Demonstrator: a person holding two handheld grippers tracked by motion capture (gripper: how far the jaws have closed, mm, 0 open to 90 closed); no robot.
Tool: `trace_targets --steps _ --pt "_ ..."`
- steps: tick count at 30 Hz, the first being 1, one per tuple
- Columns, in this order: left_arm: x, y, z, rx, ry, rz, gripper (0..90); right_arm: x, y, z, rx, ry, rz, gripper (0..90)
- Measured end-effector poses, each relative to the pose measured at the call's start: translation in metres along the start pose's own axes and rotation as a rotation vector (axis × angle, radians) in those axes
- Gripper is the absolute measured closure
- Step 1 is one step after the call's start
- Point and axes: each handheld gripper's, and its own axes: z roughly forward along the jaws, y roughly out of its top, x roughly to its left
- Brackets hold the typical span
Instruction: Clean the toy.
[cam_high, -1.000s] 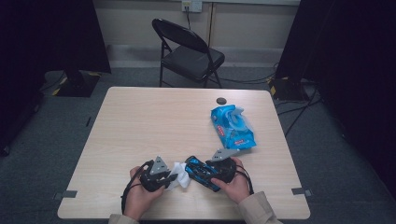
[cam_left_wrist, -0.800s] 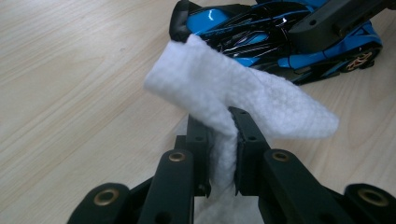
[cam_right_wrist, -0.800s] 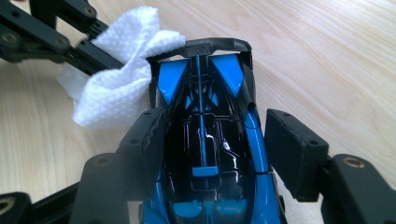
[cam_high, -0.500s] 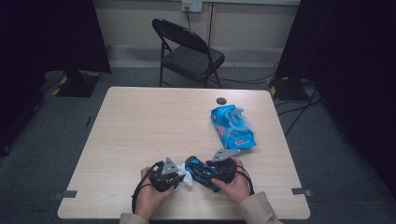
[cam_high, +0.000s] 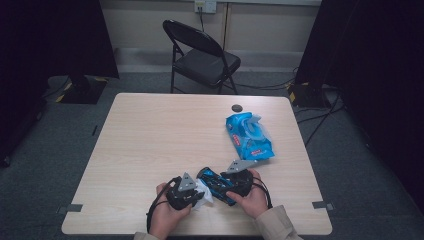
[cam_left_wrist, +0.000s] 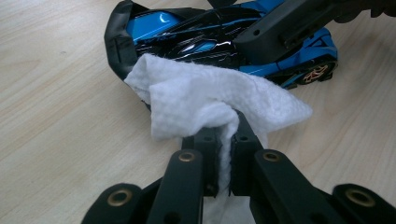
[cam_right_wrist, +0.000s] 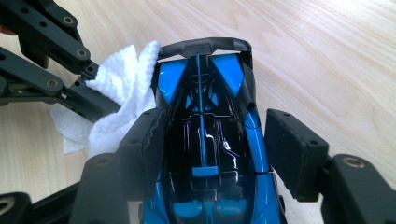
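A blue and black toy car (cam_high: 214, 180) lies on the table near its front edge, and my right gripper (cam_high: 226, 186) is shut on it. In the right gripper view the jaws press both sides of the car (cam_right_wrist: 205, 126). My left gripper (cam_high: 199, 194) is shut on a crumpled white wipe (cam_high: 204, 193). In the left gripper view the wipe (cam_left_wrist: 205, 100) lies against the black end of the car (cam_left_wrist: 187, 37). The right gripper view has the wipe (cam_right_wrist: 123, 74) touching the car's left side, with the left gripper (cam_right_wrist: 88, 79) behind it.
A blue pack of wipes (cam_high: 248, 135) with its flap open lies on the right of the wooden table (cam_high: 165, 135). A small black disc (cam_high: 236, 107) sits near the far edge. A folding chair (cam_high: 202, 55) stands beyond the table.
My left gripper has moved right with the wipe, bringing it against the car. The right gripper and the car have stayed almost in place.
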Motion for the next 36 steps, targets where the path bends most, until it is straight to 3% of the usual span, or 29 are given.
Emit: trace_targets --steps 16,36 --pt "-0.015 0.004 0.01 -0.013 -0.067 0.018 85.4 0.0 0.0 0.0 0.004 0.0 0.001 39.3" --pt "-0.03 0.008 0.017 -0.013 -0.095 0.045 85.4 -0.001 0.0 0.0 0.007 0.003 0.004 39.3"
